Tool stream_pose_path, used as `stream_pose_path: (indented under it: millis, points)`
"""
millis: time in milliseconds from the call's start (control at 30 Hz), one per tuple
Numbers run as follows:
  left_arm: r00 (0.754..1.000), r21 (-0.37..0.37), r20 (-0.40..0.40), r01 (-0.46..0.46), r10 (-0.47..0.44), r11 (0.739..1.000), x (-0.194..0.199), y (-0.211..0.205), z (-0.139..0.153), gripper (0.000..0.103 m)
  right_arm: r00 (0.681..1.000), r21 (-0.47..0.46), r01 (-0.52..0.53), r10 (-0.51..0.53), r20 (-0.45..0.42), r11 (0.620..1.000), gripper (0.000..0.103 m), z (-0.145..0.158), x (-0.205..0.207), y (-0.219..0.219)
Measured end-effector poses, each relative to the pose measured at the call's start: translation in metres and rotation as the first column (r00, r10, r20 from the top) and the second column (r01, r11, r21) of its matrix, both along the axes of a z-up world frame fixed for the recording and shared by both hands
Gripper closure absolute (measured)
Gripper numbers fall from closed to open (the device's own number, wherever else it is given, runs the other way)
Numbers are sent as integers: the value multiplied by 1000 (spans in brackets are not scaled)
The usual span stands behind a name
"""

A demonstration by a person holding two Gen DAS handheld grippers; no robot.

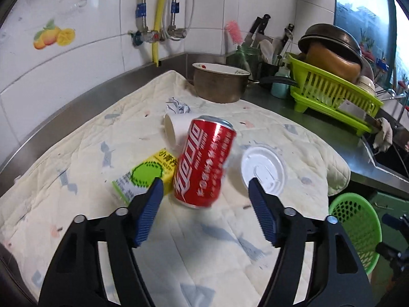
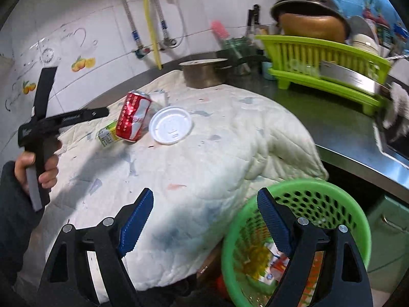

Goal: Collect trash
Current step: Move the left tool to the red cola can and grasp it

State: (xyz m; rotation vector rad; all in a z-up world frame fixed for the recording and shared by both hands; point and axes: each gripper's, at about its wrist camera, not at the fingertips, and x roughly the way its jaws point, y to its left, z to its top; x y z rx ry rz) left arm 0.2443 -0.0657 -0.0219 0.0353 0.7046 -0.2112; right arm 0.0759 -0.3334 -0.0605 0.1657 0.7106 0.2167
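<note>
Red aluminium soda can (image 1: 204, 162) stands tilted at mid-frame on the quilted cream cloth (image 1: 84, 138), long axis leaning upper right, dead ahead of the left gripper (image 1: 205, 188), jaws spread, empty. Right gripper (image 2: 204, 204), also agape, hangs over the green perforated plastic basket (image 2: 352, 204), farther off.

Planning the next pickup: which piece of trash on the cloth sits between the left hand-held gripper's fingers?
The red soda can, tilted between the open fingers of the left hand-held gripper. The yellow-green carton and white lid lie outside them.
</note>
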Motion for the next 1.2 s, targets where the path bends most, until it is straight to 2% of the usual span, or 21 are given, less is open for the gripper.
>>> stream_pose_path:
  millis: [167,500,900,967,1067,1200]
  points:
    - [998,-19,-27,55,-55,998,24,-2,-8,30,999,-17,-45,44,-10,999,23,-3,31,21]
    - [986,15,-52,157,-156,988,52,-13,-22,30,994,-26,-107,106,-20,994,22,-5,81,46]
    - [976,41,-61,212,-209,976,67,-17,-36,30,987,-76,-158,156,-31,985,19,-12,118,65]
    - [976,47,-58,215,-212,976,68,-18,-36,31,986,-84,-166,164,-35,983,18,-13,122,68]
    - [976,45,-56,212,-209,976,69,-16,-37,39,984,-92,-178,175,-42,980,17,-16,128,72]
    - [975,49,-55,217,-214,975,68,-14,-37,40,981,-87,-190,186,-50,978,16,-19,137,77]
